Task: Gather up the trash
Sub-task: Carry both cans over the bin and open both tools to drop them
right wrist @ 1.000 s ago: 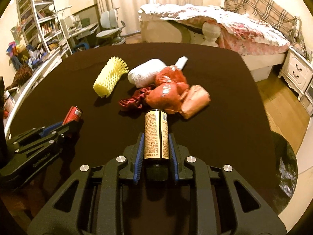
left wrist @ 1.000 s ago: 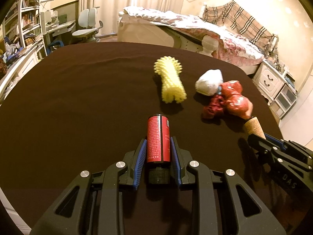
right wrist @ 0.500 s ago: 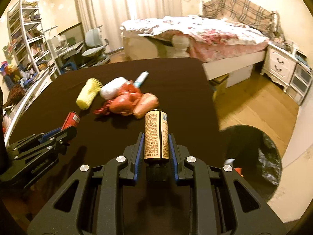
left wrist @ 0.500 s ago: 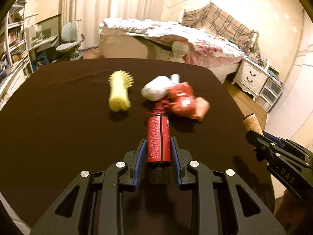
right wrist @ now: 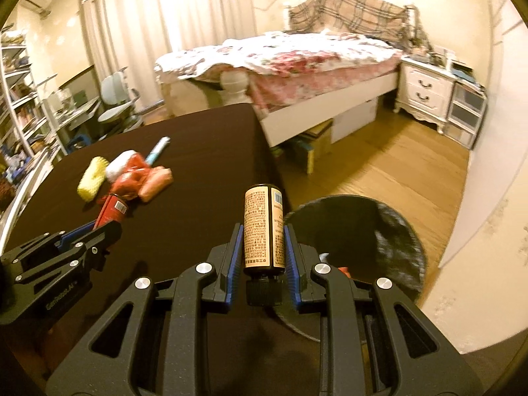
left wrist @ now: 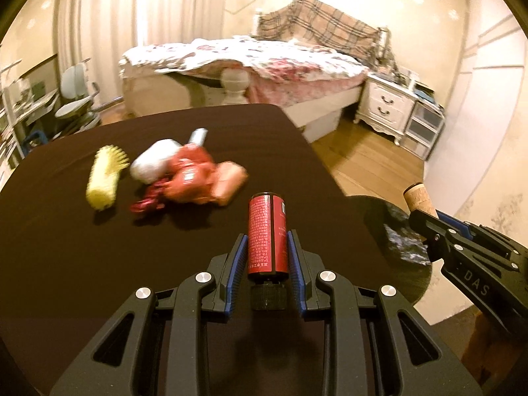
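My left gripper (left wrist: pixel 266 241) is shut on a red bottle (left wrist: pixel 267 234), cap toward me, held above the dark table (left wrist: pixel 66 247). My right gripper (right wrist: pixel 264 234) is shut on a tan bottle (right wrist: pixel 264 229), held over the table's right edge, beside a black-lined bin (right wrist: pixel 363 231) on the floor. The bin also shows in the left wrist view (left wrist: pixel 396 231). On the table lie a yellow foam net (left wrist: pixel 105 178), a white wad (left wrist: pixel 153 165), red wrappers (left wrist: pixel 188 178) and a pinkish packet (left wrist: pixel 229 183).
A small tube (right wrist: pixel 158 148) lies behind the pile. A bed (right wrist: pixel 297 62), a white nightstand (right wrist: pixel 425 90) and wooden floor (right wrist: pixel 396 168) lie beyond the table. Shelves (right wrist: pixel 19 105) and a chair (right wrist: pixel 115 95) stand at left.
Both grippers have swung right with their bottles. The trash pile has shifted left in both views and the bin has come into fuller view under the right gripper.
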{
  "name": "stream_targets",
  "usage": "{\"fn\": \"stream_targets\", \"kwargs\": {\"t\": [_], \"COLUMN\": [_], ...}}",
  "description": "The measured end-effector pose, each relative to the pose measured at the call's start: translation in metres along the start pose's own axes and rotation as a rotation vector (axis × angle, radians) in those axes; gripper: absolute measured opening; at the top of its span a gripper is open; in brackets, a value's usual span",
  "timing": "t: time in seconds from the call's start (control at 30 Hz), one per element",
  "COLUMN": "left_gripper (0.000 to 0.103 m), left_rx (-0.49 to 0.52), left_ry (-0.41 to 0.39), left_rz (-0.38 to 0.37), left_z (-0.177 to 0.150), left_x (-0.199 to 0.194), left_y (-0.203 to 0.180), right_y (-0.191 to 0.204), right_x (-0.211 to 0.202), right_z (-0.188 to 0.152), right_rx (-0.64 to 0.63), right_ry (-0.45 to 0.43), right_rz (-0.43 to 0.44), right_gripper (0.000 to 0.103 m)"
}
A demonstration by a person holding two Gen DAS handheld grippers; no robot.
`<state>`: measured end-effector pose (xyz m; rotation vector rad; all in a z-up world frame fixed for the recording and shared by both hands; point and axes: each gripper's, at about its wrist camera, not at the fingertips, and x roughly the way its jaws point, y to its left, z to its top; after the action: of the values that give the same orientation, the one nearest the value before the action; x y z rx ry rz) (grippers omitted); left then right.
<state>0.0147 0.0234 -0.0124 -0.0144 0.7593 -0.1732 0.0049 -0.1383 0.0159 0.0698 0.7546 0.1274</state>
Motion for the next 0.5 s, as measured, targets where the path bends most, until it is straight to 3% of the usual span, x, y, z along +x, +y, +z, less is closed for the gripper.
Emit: {"fn": "stream_targets", "kwargs": {"t": [0.5], "left_gripper": [0.028], "left_rx": [0.117], "left_ry": [0.013], "left_rz": [-0.095], "left_z": [0.013], "left_x": [0.027], "left_y": [-0.076], "right_y": [-0.067], "right_x": [0.005], "right_z": [-0.006], "right_rx": [0.087], "right_ry": [-0.003], "right_rz": [-0.114], "right_gripper": [0.024]}}
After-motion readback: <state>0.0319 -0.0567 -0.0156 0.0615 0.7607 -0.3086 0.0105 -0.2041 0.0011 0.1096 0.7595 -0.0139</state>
